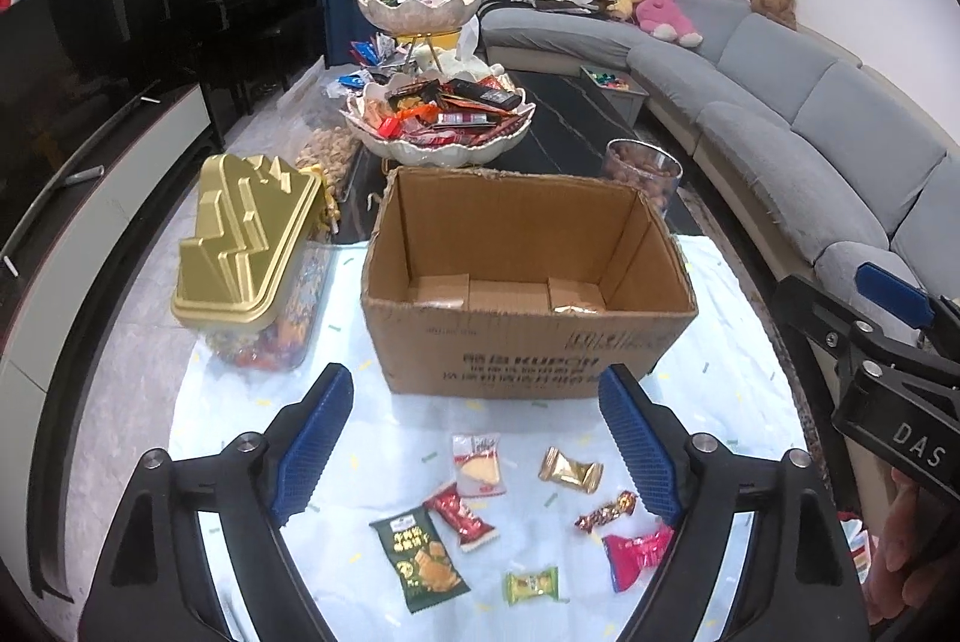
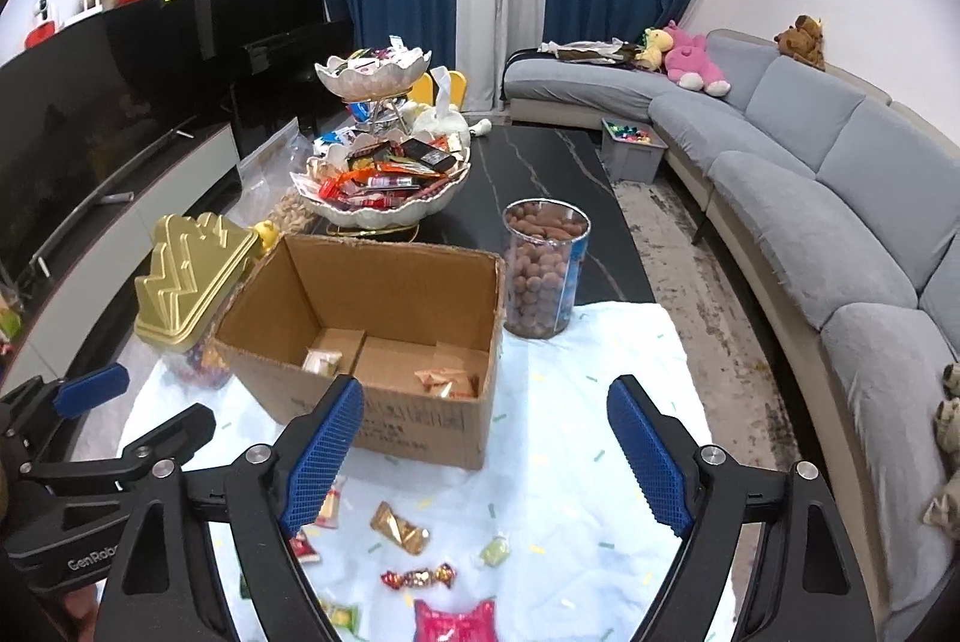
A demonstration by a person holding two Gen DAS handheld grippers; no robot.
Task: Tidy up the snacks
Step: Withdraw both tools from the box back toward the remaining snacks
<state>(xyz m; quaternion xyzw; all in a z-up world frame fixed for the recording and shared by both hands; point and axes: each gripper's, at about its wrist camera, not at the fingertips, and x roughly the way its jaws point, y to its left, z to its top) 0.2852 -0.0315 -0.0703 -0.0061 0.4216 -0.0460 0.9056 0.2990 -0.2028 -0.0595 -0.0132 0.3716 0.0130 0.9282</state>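
Open brown corrugated cardboard box (image 1: 528, 282) on white cloth, a few packets already inside: stiff, light, the likely bin.

Loose snacks lie on the cloth in front of it. Dark green crinkly chip sachet (image 1: 418, 561): puffy, slippery film; pinch the sealed end. Gold foil-wrapped candy (image 1: 570, 470): small, firm; take across the body. Twist-ended candy (image 1: 606, 510): grip mid-body.

Left gripper (image 1: 474, 450) and right gripper (image 2: 486, 456): both tongs spread wide, nothing between them.

White cloth (image 1: 714, 342) over table: cardboard box (image 1: 528, 342), candy jars, loose snacks (image 1: 420, 561).
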